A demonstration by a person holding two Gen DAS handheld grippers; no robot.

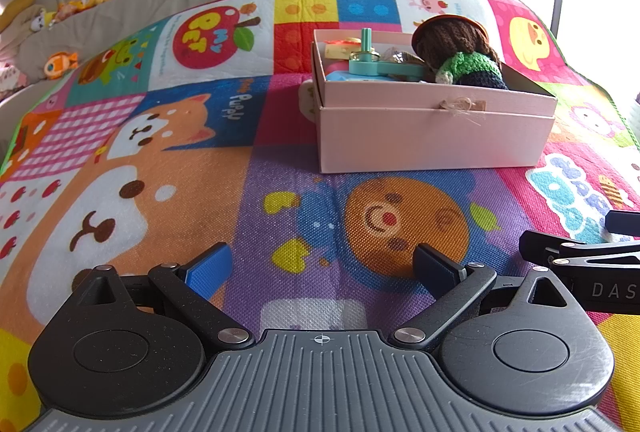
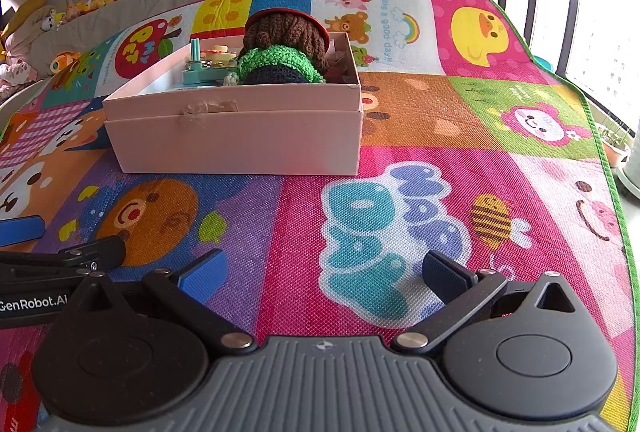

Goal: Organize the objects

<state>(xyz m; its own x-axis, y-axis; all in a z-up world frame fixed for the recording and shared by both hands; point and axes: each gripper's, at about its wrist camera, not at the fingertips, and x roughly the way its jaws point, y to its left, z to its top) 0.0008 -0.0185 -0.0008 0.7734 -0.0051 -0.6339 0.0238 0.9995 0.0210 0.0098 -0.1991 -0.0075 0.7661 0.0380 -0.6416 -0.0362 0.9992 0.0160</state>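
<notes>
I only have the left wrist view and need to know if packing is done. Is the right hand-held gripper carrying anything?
Observer: No. The right hand-held gripper is open, with nothing between its fingers, above the play mat.
Operator: The doll blocks my view of the box's right end. Any room there?
Observer: Some. There is a gap between the crocheted doll and the right end wall of the pink box.
Operator: Is that gap bare?
Observer: No, something pale and crumpled lies in it. I cannot tell what it is.
</notes>
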